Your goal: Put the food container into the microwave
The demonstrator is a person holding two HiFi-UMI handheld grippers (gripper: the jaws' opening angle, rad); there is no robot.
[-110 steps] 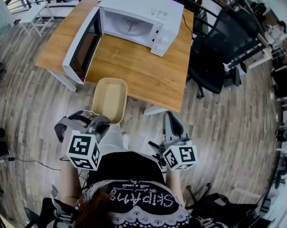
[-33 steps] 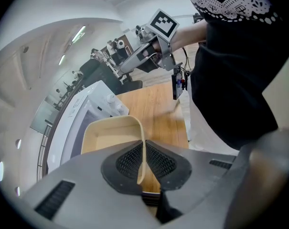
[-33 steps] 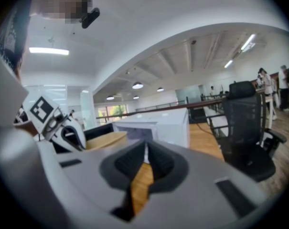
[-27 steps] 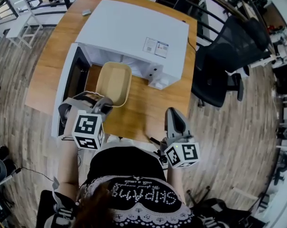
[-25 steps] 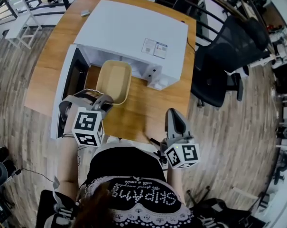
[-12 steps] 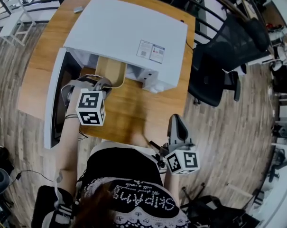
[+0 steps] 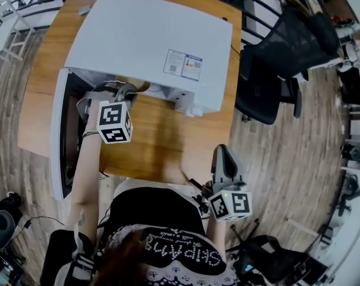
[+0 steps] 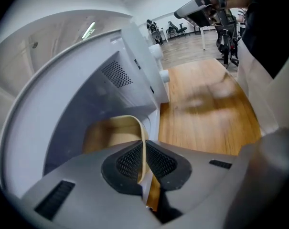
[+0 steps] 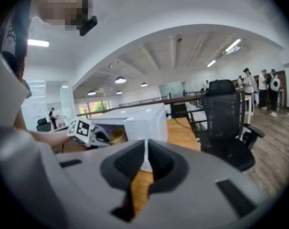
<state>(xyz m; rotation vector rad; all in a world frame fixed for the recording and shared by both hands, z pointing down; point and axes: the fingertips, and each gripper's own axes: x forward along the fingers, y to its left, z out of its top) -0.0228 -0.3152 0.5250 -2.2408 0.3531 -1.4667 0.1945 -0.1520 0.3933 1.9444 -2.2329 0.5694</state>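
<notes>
You are keeping your left gripper (image 8: 143, 159) clamped on the near rim of the food container (image 8: 111, 132), which is lying mostly inside the microwave (image 7: 150, 40), just right of the open door (image 7: 59, 136). You are pinching only that thin wall, so the container may tip or catch on the cavity floor if you push on. A second ago it was largely out over the table (image 7: 162, 142). Your right gripper (image 7: 223, 159) is hanging closed and empty, near right.

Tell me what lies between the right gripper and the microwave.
Only bare wooden table. In the head view, no object sits on the stretch between the right gripper and the microwave.
</notes>
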